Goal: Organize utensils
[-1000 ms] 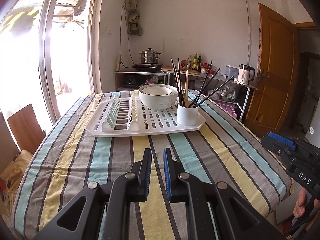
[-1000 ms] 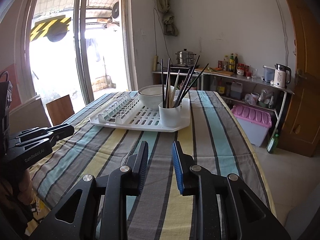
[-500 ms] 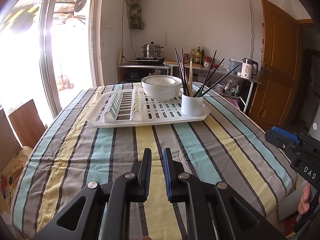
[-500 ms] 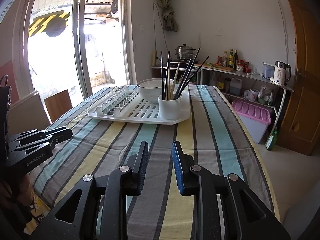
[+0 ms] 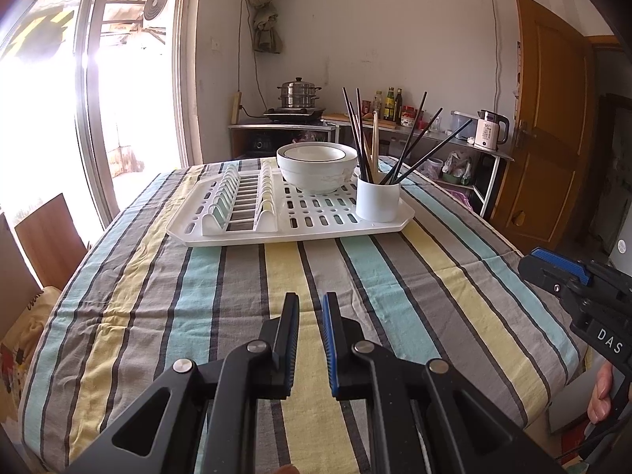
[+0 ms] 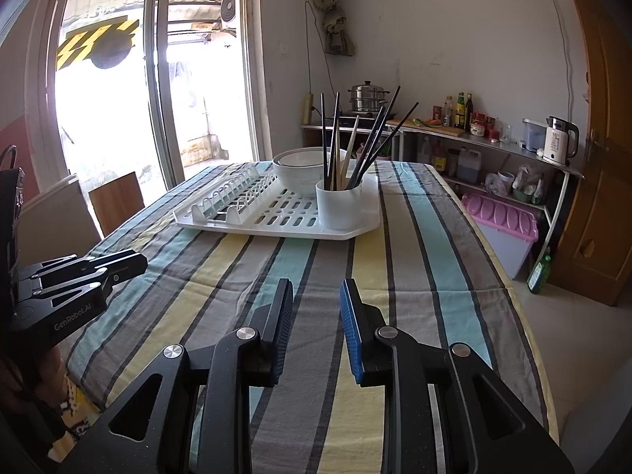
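**Chopsticks stand in the cup; both grippers hover empty, short of the rack**

Surface (image 5: 355, 276): striped cloth, bare in the near half. White dish rack (image 5: 245, 233) sits toward the far end, flat on the cloth. On its slotted right part: stacked white bowls (image 5: 316, 168), and just beside them, at the near right corner, a white cup (image 5: 377, 201).

Chopsticks (image 6: 335, 138): mostly black, a few pale wooden ones, all upright in the cup and fanned out. None seen loose on the cloth.

Left gripper (image 5: 310, 328): fingers narrow, a small gap, nothing between. Right gripper (image 6: 316, 312): fingers set wider, also empty. Both well short of the rack, above the near cloth.

Step, judged: the scene fits either utensils already gathered in the cup, or a mixed bundle waiting to be sorted. The frames do not settle which, so no next move is named.
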Tool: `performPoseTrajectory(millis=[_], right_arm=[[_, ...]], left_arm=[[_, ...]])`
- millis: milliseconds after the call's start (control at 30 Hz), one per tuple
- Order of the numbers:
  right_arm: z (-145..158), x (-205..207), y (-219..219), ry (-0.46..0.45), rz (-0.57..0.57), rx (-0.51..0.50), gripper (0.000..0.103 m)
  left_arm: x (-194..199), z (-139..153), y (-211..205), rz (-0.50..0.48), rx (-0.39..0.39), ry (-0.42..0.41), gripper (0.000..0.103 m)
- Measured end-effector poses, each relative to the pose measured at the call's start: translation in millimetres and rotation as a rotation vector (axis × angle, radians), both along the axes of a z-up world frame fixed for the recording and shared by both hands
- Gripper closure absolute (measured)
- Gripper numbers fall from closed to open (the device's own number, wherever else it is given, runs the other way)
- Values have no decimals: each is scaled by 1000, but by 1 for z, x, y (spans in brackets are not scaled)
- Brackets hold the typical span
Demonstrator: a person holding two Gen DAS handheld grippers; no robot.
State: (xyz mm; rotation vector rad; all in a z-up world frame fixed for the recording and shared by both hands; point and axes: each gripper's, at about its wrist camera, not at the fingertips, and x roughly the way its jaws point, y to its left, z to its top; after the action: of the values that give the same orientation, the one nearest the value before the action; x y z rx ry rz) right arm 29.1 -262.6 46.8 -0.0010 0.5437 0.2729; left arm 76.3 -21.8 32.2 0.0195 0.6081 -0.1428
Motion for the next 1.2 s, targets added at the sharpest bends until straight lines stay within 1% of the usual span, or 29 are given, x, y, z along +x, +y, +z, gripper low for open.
performPoseTrajectory(millis=[1200], right_arm=[[-5,3,0,19,3,2,77]], left_arm=[[1,-5,-4,-14,5,16,92]])
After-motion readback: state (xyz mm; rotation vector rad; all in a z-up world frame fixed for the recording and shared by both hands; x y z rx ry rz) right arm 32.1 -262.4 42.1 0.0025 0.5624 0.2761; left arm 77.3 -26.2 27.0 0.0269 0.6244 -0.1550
